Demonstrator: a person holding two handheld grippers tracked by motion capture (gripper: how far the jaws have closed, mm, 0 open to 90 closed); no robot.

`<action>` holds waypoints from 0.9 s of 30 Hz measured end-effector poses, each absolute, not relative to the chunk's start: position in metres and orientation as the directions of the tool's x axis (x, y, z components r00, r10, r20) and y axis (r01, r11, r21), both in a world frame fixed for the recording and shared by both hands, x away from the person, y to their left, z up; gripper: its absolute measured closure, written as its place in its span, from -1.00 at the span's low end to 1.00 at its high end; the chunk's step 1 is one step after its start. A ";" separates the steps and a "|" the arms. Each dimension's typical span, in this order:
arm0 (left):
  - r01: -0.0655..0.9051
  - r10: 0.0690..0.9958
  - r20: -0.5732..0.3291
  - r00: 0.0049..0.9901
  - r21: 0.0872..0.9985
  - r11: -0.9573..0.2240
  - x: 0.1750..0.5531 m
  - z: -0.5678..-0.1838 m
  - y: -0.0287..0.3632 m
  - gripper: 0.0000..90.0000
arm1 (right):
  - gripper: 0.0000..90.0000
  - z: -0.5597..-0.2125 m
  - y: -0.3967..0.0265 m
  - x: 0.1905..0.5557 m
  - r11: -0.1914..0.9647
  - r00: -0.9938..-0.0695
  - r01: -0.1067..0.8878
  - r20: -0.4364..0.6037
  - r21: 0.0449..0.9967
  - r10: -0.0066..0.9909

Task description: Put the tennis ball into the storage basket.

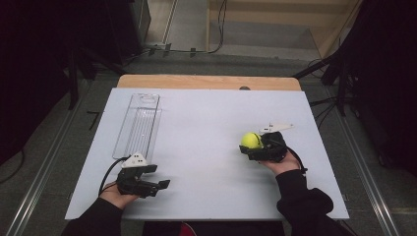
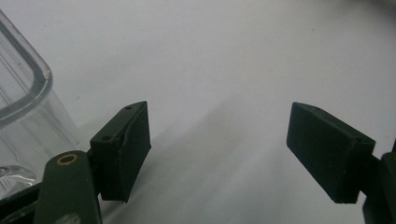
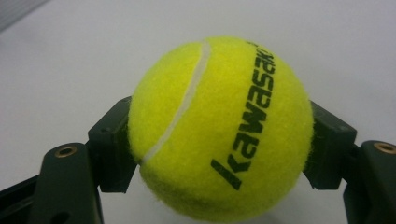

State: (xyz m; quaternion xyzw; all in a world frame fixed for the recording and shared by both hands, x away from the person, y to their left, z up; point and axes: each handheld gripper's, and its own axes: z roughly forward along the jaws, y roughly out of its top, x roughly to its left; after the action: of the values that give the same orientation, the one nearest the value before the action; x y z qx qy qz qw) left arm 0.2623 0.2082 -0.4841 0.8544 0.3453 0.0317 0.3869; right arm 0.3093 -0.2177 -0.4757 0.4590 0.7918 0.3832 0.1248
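Observation:
A yellow tennis ball (image 1: pixel 251 140) with black lettering sits between the jaws of my right gripper (image 1: pixel 253 146), at the right of the white board. Seen close in the right gripper view, the ball (image 3: pixel 219 126) is pressed from both sides by the black pads (image 3: pixel 112 149), so the gripper (image 3: pixel 219 149) is shut on it. My left gripper (image 1: pixel 160 177) rests near the board's front left edge, its jaws wide apart with nothing between them. The left gripper view has its open gripper (image 2: pixel 217 149) over bare white board.
A clear plastic tray (image 1: pixel 138 125) lies lengthwise at the left of the white board (image 1: pixel 206 113), just beyond my left gripper; its rounded corner (image 2: pixel 28 88) appears in the left gripper view. The wooden table edge (image 1: pixel 206 81) runs along the back. Dark equipment stands on both sides.

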 end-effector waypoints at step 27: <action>0.566 0.615 -0.214 0.759 0.683 -0.461 0.262 -0.484 0.208 -0.50 | -0.47 -0.467 -0.205 0.305 0.302 -0.593 0.612 0.173 0.731 0.786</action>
State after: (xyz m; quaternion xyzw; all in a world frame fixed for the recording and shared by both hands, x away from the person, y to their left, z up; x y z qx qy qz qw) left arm 0.2623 0.2081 -0.4842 0.8540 0.3460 0.0315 0.3872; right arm 0.3045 -0.2049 -0.4666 0.4374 0.7994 0.3972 0.1093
